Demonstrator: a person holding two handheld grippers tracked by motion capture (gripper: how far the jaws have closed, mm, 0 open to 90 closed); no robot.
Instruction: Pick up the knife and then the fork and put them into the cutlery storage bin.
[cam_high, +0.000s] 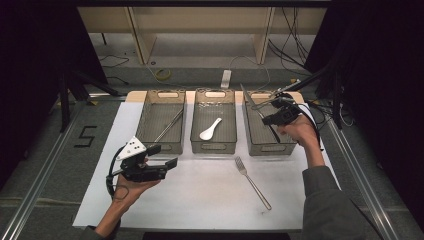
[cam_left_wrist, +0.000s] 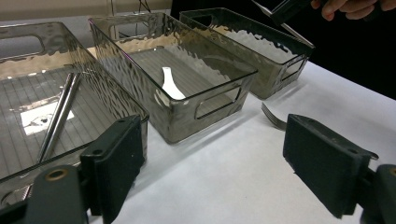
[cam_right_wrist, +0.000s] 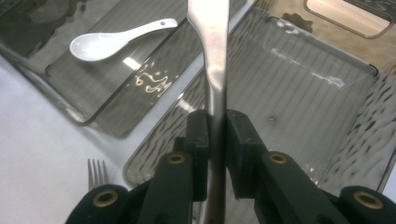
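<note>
While my right tongs (cam_high: 274, 116) hang over the right-hand bin (cam_high: 268, 145), their two black pads are clamped on a flat steel utensil, a knife (cam_right_wrist: 214, 60) as far as I can tell. In the right gripper view its shiny length runs straight up between the pads, and in the high view it slants up toward the bin's far left corner. The knife is in the air above that bin's ribbed floor and does not touch it.

My left tongs (cam_high: 161, 163) are spread wide with nothing between them, held above the white worktop (cam_high: 200, 190) just in front of the left bin (cam_high: 161, 142). In the left gripper view the pads (cam_left_wrist: 122, 154) stand well apart.

The left bin holds a pair of metal chopsticks (cam_high: 169, 125), lying slantwise. A white ceramic spoon (cam_high: 210, 129) lies in the middle bin (cam_high: 214, 145). A fork (cam_high: 252, 182) lies on the worktop in front of the gap between the middle and right bins, its tines toward the bins.
</note>
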